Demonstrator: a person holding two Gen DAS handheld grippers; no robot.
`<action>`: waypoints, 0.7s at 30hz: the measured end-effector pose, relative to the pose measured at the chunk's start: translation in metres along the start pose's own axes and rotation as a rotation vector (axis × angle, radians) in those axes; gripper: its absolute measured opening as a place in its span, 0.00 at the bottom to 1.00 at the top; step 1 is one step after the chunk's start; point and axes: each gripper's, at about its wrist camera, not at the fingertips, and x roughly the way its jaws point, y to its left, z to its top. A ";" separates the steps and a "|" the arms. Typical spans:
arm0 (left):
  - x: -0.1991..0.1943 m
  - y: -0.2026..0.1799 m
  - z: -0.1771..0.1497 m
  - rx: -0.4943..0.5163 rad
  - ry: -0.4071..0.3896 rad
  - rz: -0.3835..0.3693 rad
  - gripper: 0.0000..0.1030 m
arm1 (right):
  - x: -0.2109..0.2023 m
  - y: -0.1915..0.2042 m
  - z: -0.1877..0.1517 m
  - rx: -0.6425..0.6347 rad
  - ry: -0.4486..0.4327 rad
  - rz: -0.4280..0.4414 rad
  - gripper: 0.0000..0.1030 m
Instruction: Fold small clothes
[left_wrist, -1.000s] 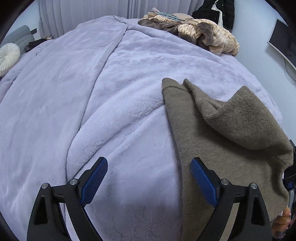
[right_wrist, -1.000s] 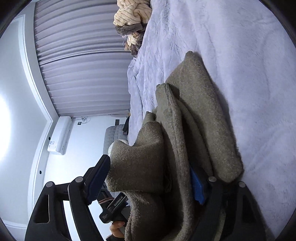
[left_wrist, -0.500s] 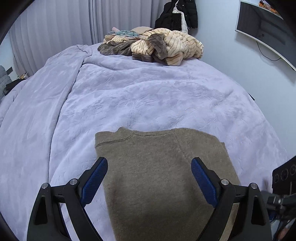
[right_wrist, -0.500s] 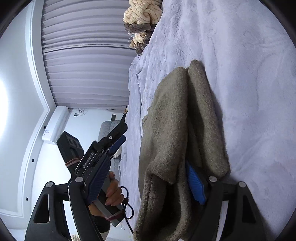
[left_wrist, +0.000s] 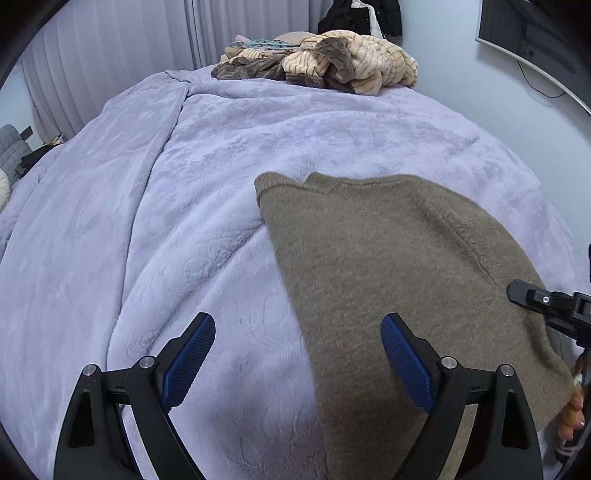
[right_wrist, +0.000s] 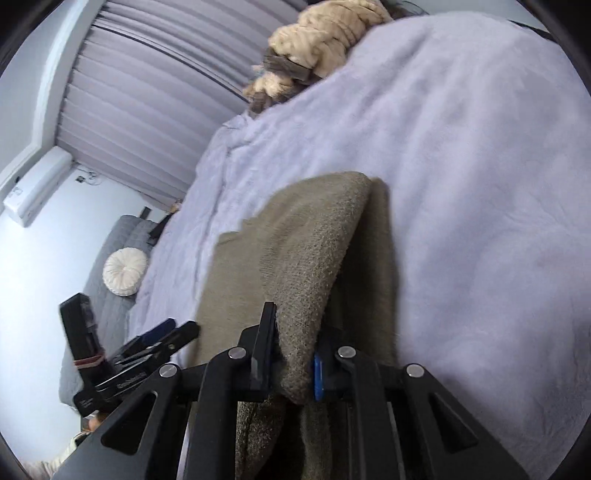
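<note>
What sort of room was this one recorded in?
Most likely a bedroom in a home. A bed with a lilac blanket fills the view, a pile of clothes lies at its far end, curtains cover the wall behind, and a screen hangs on the side wall.

- A brown knitted sweater lay on a lavender plush blanket that covered the bed, toward the near right side in the left wrist view.
- A heap of cream and brown striped clothes sat at the far end of the blanket, well apart from the sweater.
- Pleated curtains hung behind the bed; a wall-mounted screen was to the right.
- In the right wrist view, a round white cushion rested on a grey quilted seat beside the bed's left edge.
- An air conditioner was mounted high on the wall, left of the curtains.
</note>
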 end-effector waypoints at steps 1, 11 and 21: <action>0.002 0.000 -0.004 -0.005 0.005 -0.008 0.90 | 0.007 -0.012 -0.003 0.032 0.027 -0.016 0.19; -0.023 0.014 -0.014 -0.010 -0.003 0.004 0.90 | -0.037 -0.015 -0.015 0.022 -0.037 -0.138 0.26; -0.033 0.012 -0.037 -0.035 0.026 -0.048 0.90 | -0.065 0.012 -0.053 -0.081 0.018 0.038 0.41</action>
